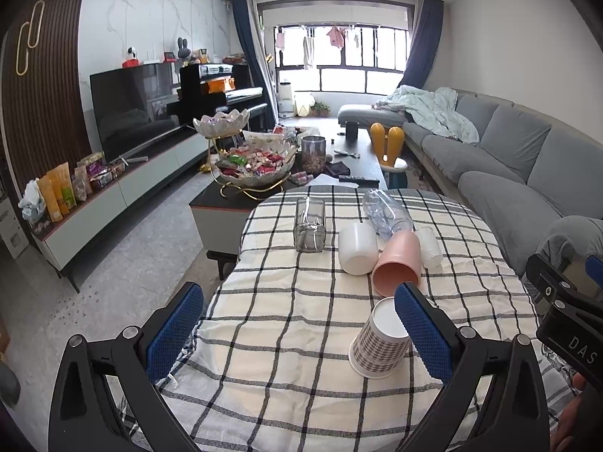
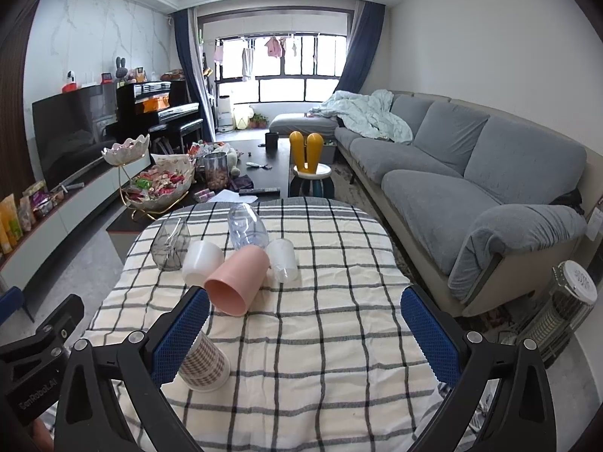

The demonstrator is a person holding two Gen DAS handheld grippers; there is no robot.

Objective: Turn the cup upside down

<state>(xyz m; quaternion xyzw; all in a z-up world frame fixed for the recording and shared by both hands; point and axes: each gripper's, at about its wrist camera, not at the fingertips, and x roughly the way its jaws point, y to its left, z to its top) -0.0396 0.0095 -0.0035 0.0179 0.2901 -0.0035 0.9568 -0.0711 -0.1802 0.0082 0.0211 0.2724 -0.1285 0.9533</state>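
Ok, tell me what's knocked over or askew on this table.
Several lie on their sides: pink cup, white cup, clear bottle, small clear cup. The checked paper cup stands upside down, slightly tilted. The glass is upright.

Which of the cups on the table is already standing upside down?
The plaid paper cup, nearest the grippers: it stands rim-down, white base up. The pink cup and white cup lie on their sides.
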